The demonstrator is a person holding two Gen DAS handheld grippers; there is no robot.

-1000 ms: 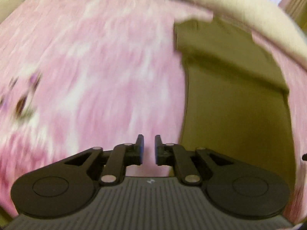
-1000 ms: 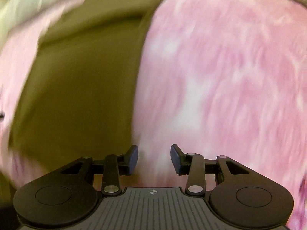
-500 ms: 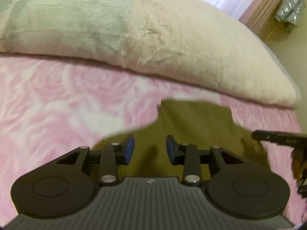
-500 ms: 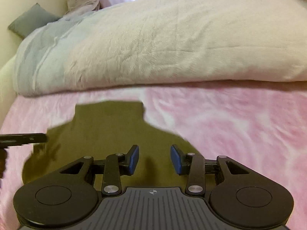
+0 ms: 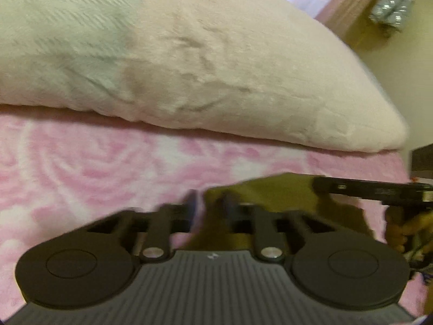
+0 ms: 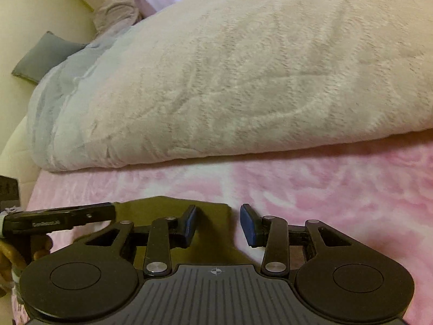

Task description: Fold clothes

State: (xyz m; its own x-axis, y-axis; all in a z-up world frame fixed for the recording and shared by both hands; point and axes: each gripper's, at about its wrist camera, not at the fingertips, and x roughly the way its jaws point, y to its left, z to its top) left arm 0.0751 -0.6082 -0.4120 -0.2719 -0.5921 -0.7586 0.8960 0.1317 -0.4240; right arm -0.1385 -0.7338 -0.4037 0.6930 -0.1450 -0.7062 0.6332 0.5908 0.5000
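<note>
An olive garment [image 5: 270,189] lies flat on a pink flowered blanket [image 5: 81,168]. In the left wrist view my left gripper [image 5: 209,208] is blurred at the garment's far left corner. Its jaws are closing, a gap still shows, and the cloth's edge lies between the fingers. In the right wrist view my right gripper [image 6: 217,224] straddles the far right corner of the garment [image 6: 162,205]. Its jaws are closing too, and its pads stand apart without pressing the cloth. Each view shows the other gripper's finger reaching in from the side.
A thick cream and grey duvet [image 6: 243,81] is heaped across the bed just beyond the garment. A grey cushion [image 6: 46,57] leans on the wall at the far left. A person's hand [image 6: 16,252] holds the left gripper. The pink blanket [image 6: 338,189] spreads to the right.
Both grippers swept up the garment to its far edge, and the views now face the duvet. The left jaws have narrowed since half a second ago. The right jaws look as wide as before.
</note>
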